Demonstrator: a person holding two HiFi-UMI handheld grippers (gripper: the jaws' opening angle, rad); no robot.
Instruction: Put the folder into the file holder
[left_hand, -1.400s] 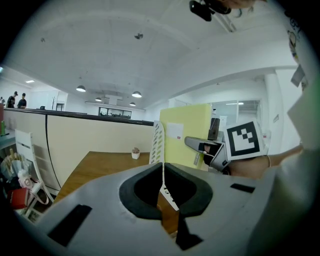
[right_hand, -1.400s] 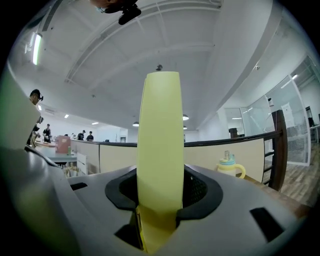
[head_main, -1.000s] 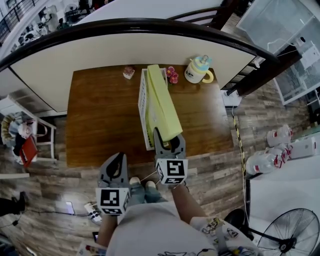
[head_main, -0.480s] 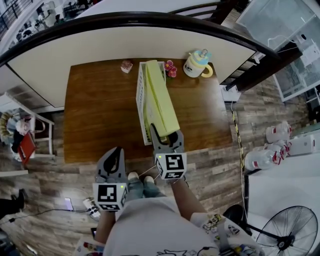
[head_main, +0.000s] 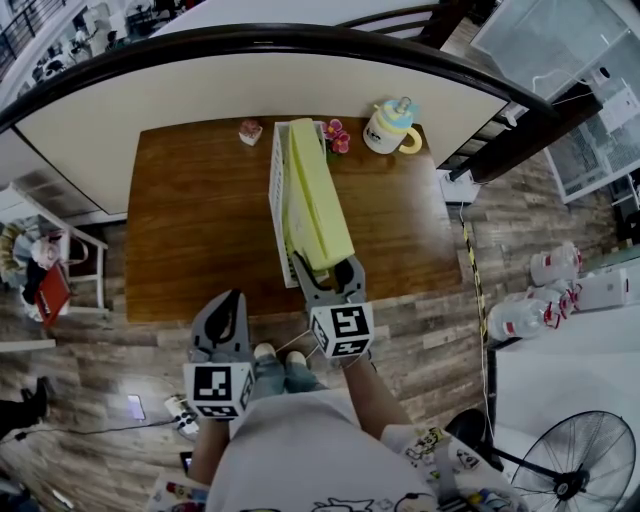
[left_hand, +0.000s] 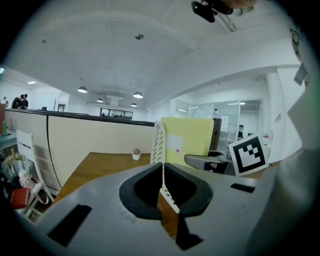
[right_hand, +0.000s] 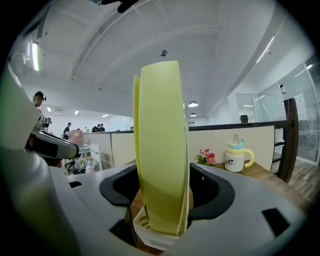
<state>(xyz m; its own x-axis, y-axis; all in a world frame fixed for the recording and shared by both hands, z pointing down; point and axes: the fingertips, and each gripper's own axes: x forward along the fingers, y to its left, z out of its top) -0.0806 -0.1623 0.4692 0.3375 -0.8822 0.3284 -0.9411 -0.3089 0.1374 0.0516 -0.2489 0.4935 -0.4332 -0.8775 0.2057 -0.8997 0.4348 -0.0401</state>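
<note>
**Folder on edge in the holder, right jaws on its near end**

My right gripper (head_main: 322, 268) pinches the folder (head_main: 315, 195) by its near end, one jaw flat on each face, so that it stands upright and lines up with the slot. It sits inside the holder (head_main: 276, 190) at 12 o'clock from me on the bench (head_main: 200, 230). Its lower edge is down at the slotted base and its top is well above the white side wall. I judge it seated or nearly so, with letting go the step left. My left gripper (head_main: 230, 305) hangs at 8 o'clock from the right one, off the bench's near edge, jaws pressed together on nothing, since one grip can steer a stiff folder. The mug (head_main: 385, 125) at 1 o'clock is well apart.
</note>
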